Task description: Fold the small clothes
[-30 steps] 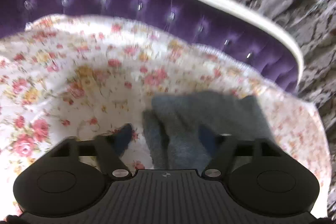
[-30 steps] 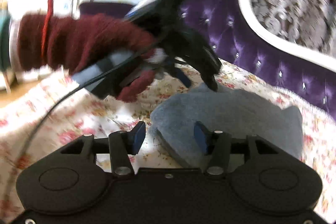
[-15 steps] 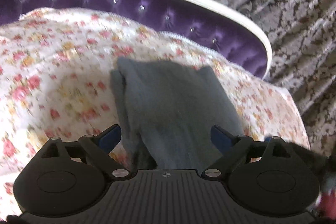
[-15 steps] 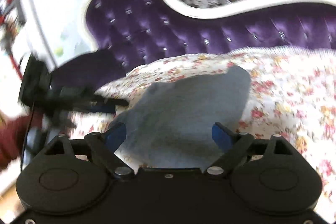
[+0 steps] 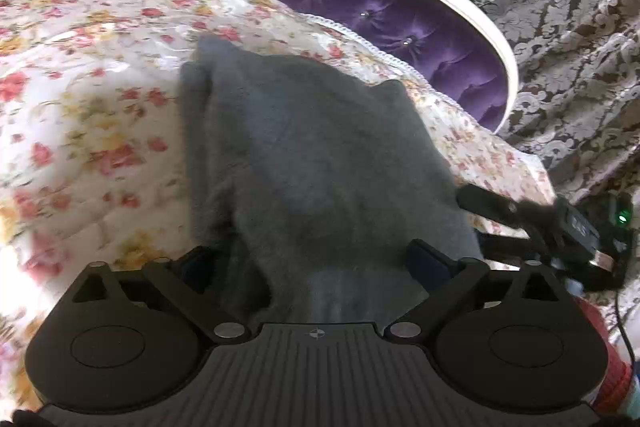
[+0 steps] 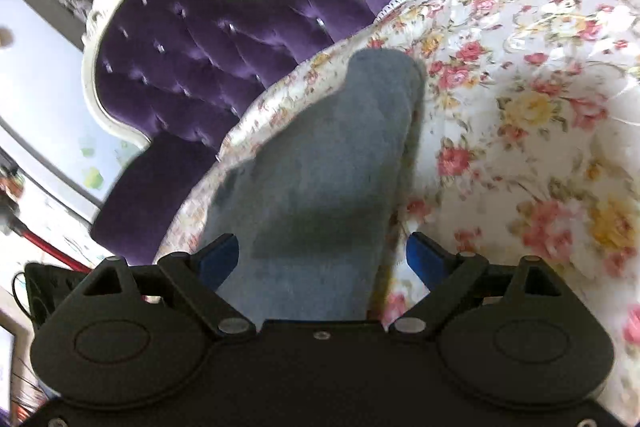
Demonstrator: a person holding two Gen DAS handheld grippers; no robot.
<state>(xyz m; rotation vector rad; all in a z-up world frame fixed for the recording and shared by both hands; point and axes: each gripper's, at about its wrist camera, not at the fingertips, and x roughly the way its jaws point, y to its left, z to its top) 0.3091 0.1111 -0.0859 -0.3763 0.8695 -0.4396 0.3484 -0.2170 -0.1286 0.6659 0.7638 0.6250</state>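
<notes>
floral quilted bedspread is serving as the folding surface, purple tufted headboard behind. grey fleecy folded garment is lying flat on it, likely awaiting another fold. left gripper and right gripper are hovering with jaws wide, straddling its near edge, gripping nothing. only the left view is showing the opposite tool.

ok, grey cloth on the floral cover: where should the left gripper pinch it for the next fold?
Probably the near edge of the grey cloth, which lies between the open fingers of the left gripper. Come in low from the near side. The cloth lies flat on the floral cover, with layered folds showing along its left edge, so pinch the whole stack.
</notes>
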